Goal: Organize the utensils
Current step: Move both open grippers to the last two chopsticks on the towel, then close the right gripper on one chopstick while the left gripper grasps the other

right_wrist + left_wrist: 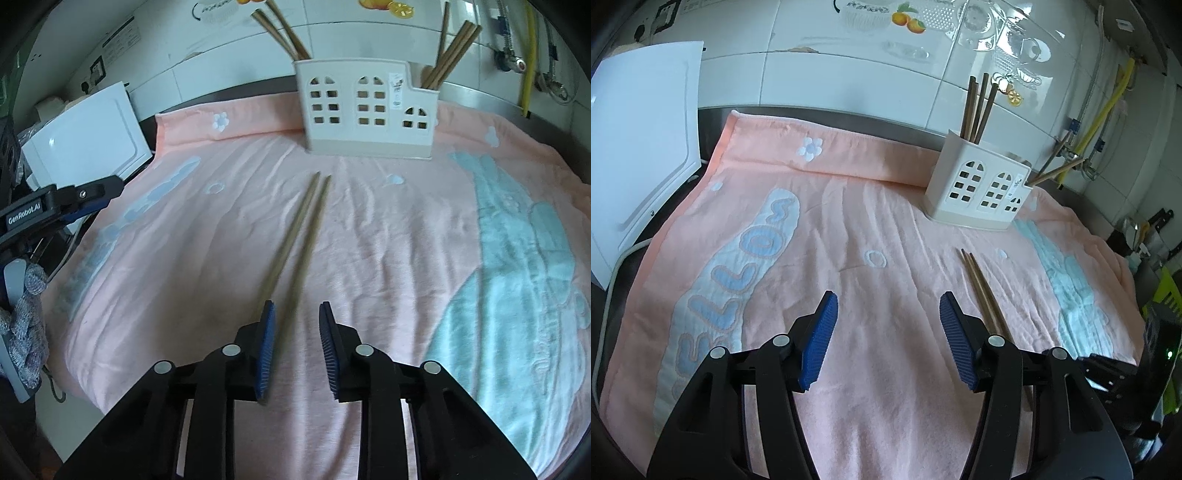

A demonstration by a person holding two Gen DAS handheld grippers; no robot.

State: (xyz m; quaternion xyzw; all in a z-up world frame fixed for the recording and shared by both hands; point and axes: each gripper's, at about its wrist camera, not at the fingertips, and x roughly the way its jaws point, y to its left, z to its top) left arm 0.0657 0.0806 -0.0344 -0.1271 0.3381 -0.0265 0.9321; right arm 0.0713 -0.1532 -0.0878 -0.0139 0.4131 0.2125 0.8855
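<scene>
Two wooden chopsticks lie side by side on the pink towel, pointing toward a white house-shaped utensil holder. The holder has several chopsticks standing in its left and right compartments. My right gripper is open, its near ends of the chopsticks running between its blue pads, one close to the left pad. My left gripper is open and empty over the towel, with the chopsticks just right of its right finger. The holder stands at the back right.
A white cutting board leans at the left beyond the towel's edge. A tiled wall runs behind. Pipes and a yellow hose are at the far right. The left gripper's body shows at the left of the right wrist view.
</scene>
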